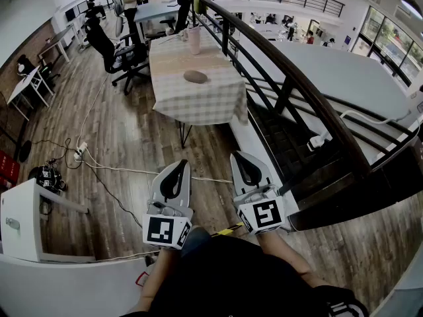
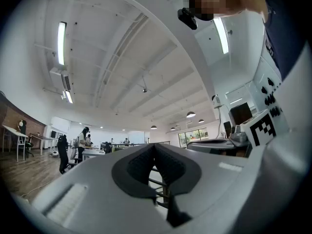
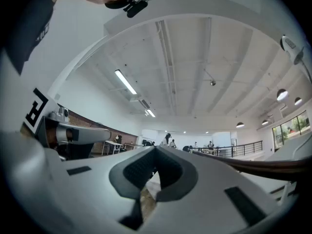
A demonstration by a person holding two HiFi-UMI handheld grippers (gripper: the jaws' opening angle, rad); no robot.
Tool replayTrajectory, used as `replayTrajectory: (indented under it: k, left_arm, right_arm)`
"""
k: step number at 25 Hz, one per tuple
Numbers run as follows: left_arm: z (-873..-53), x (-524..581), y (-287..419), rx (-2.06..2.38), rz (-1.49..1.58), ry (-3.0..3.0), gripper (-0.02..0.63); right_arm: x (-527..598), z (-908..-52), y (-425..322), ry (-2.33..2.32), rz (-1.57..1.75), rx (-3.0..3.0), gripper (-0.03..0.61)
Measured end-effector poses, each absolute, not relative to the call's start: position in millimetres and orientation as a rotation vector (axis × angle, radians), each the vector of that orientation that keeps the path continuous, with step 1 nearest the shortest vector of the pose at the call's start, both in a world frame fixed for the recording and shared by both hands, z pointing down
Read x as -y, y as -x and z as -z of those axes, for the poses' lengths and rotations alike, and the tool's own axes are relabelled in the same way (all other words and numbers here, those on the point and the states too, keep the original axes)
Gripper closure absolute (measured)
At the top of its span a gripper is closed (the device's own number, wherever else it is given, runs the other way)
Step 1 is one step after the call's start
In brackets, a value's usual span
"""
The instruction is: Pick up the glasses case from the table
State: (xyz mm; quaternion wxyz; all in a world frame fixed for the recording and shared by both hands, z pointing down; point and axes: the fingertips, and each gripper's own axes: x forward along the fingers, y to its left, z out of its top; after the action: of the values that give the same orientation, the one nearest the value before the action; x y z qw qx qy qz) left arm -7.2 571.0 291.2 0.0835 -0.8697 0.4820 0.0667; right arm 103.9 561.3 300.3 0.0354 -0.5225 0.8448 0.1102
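Observation:
The glasses case (image 1: 195, 76) is a small brown oval lying on a table with a checked cloth (image 1: 192, 98), far ahead of me in the head view. My left gripper (image 1: 180, 164) and right gripper (image 1: 239, 157) are held side by side close to my body, well short of the table, tilted slightly upward. Both are shut with nothing between the jaws. In the left gripper view the left gripper (image 2: 155, 146) has its tips meeting, and the right gripper (image 3: 155, 148) looks the same in the right gripper view. The case is not visible in either gripper view.
A dark railing (image 1: 291, 78) runs along the right of the table, with stairs beyond. Office chairs (image 1: 122, 58) stand left of the table. Cables and a power strip (image 1: 80, 153) lie on the wood floor. A white cabinet (image 1: 26, 216) stands at my left. People stand in the background.

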Motion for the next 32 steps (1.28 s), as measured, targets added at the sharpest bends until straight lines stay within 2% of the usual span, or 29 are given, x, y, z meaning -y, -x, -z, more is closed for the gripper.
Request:
replayTrajectory:
  k: [9, 15, 18, 32]
  left_arm:
    - [-293.8, -565.6, -10.3, -1.419, -0.173, 2.626, 0.603]
    - [-318.7, -540.5, 6.3, -1.487, -0.152, 2.651, 0.603]
    - [-326.0, -514.8, 13.5, -1.493, -0.149, 2.65, 0.603]
    - [-324.1, -334.7, 51.6, -1.405, -0.14, 2.689, 0.603]
  right_arm:
    - [-553.5, -305.7, -113.6, 1.579, -0.282, -2.621, 0.568]
    - [-525.8, -328.5, -94.8, 1.532, -0.231, -2.683, 0.565]
    - [-501.1, -337.2, -85.9, 1.523, -0.233, -2.707, 0.505]
    - [-319.9, -335.5, -40.2, 1.549, -0.242, -2.722, 0.483]
